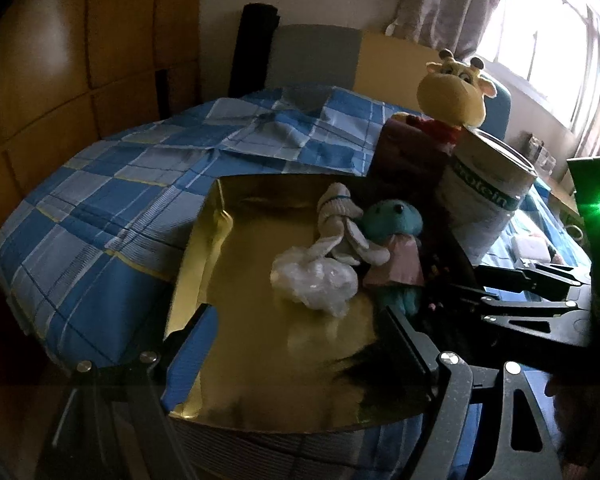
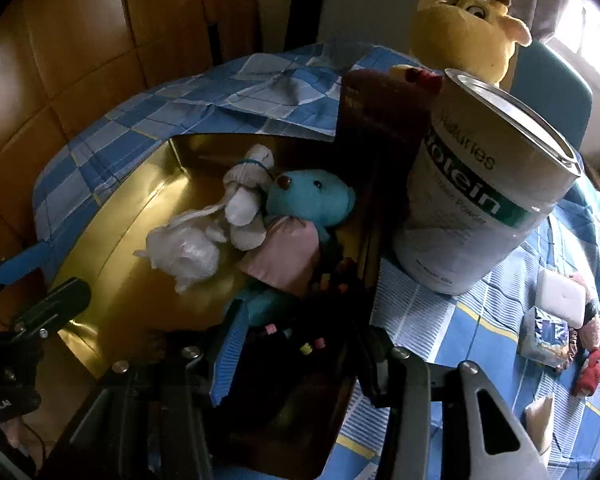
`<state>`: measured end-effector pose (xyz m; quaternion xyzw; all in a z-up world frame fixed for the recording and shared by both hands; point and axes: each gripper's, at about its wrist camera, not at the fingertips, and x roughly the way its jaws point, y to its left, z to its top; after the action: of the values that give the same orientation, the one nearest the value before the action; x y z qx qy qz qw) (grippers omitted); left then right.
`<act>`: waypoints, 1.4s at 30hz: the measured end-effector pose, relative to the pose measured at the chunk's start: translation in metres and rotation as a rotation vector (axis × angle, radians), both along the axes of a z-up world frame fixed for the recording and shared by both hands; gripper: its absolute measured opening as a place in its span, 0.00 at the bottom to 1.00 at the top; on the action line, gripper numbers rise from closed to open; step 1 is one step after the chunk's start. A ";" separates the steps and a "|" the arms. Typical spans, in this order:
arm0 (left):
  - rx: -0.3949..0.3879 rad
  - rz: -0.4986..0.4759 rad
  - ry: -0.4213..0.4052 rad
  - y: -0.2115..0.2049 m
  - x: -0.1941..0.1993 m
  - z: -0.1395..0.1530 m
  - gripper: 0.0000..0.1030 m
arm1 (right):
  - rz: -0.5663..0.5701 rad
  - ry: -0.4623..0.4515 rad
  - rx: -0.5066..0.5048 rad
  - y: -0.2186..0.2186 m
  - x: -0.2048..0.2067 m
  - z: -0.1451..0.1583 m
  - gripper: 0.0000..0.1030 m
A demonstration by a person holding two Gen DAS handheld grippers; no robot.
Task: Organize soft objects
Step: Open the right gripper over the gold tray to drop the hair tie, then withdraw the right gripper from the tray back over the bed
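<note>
An open gold box (image 1: 220,200) (image 2: 172,148) lies on a bed. Along its right side sit a teal plush bear in a pink dress (image 1: 392,220) (image 2: 312,196), a white sock-like toy (image 1: 340,208) (image 2: 248,192) and a crumpled clear plastic bag (image 1: 312,280) (image 2: 184,256). My left gripper (image 1: 300,340) hangs open over the box's bare near floor, holding nothing. My right gripper (image 2: 304,332) (image 1: 464,280) is at the box's near right corner, jaws apart. A dark thing with coloured beads (image 2: 300,316) lies between them, and the pads do not press on it.
Right of the box stand a dark brown carton (image 2: 380,120), a white protein tin (image 2: 480,200) and a yellow giraffe plush (image 2: 460,32). A white block (image 2: 560,296), a blue packet (image 2: 548,336) and a red item (image 2: 588,368) lie on the blue checked sheet (image 1: 100,200).
</note>
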<state>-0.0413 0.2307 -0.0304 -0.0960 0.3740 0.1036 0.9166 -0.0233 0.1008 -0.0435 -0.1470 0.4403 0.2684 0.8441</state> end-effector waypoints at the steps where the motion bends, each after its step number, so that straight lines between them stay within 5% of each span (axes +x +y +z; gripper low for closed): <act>1: -0.001 -0.001 0.002 -0.001 0.000 -0.001 0.81 | 0.005 0.002 -0.002 0.000 -0.001 -0.001 0.48; 8: -0.002 -0.004 0.008 -0.002 0.001 -0.002 0.81 | 0.086 0.039 0.028 0.015 -0.002 -0.013 0.48; 12: -0.013 0.009 0.009 0.002 0.001 -0.003 0.81 | 0.104 0.197 0.038 0.023 0.006 -0.034 0.48; 18: -0.018 0.021 0.006 0.006 0.002 -0.004 0.82 | 0.134 0.244 0.042 0.023 -0.005 -0.034 0.48; 27: -0.011 0.011 0.004 0.002 0.001 -0.002 0.83 | 0.138 0.153 0.073 0.012 -0.026 -0.012 0.48; 42: 0.020 -0.035 0.007 -0.017 0.000 0.003 0.83 | -0.006 0.004 0.095 -0.032 -0.026 0.011 0.48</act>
<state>-0.0411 0.2141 -0.0278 -0.0800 0.3779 0.0918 0.9178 -0.0497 0.0685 -0.0326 -0.1049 0.4291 0.2866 0.8501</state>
